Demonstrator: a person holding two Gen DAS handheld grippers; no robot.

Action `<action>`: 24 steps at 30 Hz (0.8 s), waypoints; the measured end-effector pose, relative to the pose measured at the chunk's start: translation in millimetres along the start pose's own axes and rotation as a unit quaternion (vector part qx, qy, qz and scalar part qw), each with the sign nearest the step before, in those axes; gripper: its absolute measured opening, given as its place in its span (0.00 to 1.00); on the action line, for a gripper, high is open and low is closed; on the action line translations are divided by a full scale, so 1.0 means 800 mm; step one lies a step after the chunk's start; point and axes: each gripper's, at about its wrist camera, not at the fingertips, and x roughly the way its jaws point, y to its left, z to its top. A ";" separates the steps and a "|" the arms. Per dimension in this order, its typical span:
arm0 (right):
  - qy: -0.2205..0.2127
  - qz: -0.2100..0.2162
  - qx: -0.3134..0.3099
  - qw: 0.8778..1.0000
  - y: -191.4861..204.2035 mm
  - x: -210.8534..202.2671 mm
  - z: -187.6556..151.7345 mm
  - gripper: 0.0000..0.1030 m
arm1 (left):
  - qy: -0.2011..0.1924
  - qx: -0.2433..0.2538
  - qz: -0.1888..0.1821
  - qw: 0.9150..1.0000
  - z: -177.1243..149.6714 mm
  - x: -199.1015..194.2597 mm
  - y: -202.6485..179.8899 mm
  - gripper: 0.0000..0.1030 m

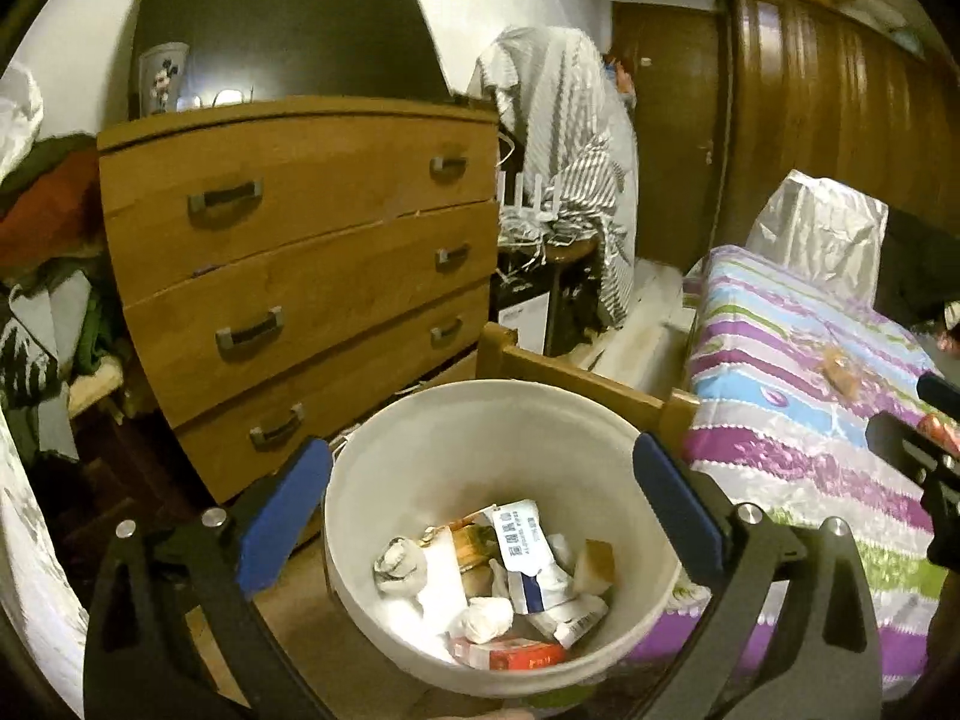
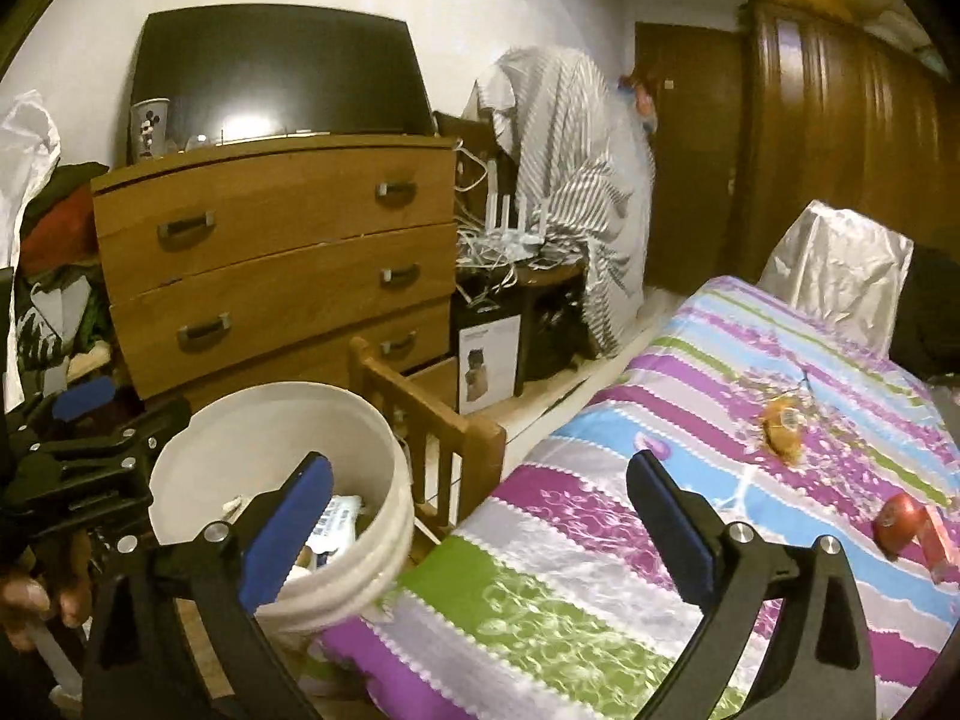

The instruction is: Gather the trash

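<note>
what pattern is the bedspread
The bedspread has horizontal stripes of purple, light blue, green and white with floral print, clearest in the right wrist view.

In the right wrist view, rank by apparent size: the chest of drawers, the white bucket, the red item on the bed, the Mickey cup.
1. Chest of drawers
2. White bucket, enlarged by nearness
3. Red item and Mickey cup: look alike, unranked

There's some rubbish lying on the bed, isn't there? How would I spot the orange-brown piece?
Start at the bed with the striped purple, blue and green cover. The orange-brown wrapper lies alone on a purple stripe, midway up the cover. Unlike the shiny red packet nearer the right edge, it is crumpled, dull, and carries a small white label.
</note>
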 end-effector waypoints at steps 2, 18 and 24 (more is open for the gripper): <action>0.006 -0.003 0.001 1.000 -0.005 -0.010 -0.012 0.95 | -0.011 0.012 -0.002 1.000 -0.008 -0.010 -0.010 0.95; -0.003 -0.020 0.002 1.000 -0.025 -0.066 -0.071 0.95 | 0.020 0.030 -0.012 0.999 -0.051 -0.036 -0.048 0.95; -0.002 -0.017 0.006 1.000 -0.033 -0.070 -0.079 0.95 | -0.005 0.040 0.002 0.999 -0.059 -0.050 -0.063 0.95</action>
